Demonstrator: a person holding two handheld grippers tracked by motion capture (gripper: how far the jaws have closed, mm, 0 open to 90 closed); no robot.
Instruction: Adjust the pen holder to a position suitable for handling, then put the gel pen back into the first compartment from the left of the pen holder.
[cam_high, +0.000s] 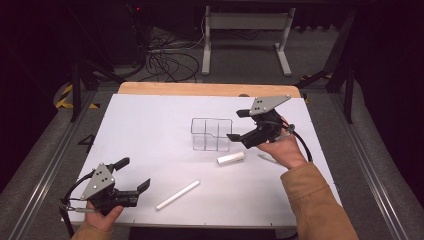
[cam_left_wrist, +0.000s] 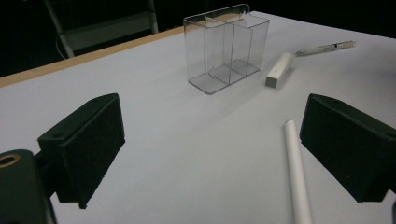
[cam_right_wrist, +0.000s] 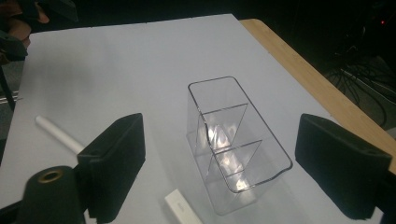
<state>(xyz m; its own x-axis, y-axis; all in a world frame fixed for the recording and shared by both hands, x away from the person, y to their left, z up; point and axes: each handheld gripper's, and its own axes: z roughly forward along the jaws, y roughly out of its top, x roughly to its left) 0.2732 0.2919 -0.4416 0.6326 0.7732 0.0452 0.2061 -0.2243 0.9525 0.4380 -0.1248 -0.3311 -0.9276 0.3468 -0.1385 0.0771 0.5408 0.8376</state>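
Observation:
A clear plastic organizer (cam_high: 211, 134) with several compartments stands upright mid-table, empty. My right gripper (cam_high: 238, 125) hovers just to its right, open, nothing between its jaws; in the right gripper view the organizer (cam_right_wrist: 233, 140) sits between and beyond the jaws of the right gripper (cam_right_wrist: 224, 163). My left gripper (cam_high: 134, 173) is open and empty near the front left corner. A long white tube (cam_high: 178, 195) lies right of it, and in the left gripper view the tube (cam_left_wrist: 296, 172) lies by the right jaw of the left gripper (cam_left_wrist: 215, 140).
A short white block (cam_high: 231, 158) and a thin pen (cam_high: 269, 159) lie on the white table sheet (cam_high: 150, 125) in front of the organizer. The wooden table edge (cam_high: 200, 89) runs along the back. Cables and a stand's legs are on the floor beyond.

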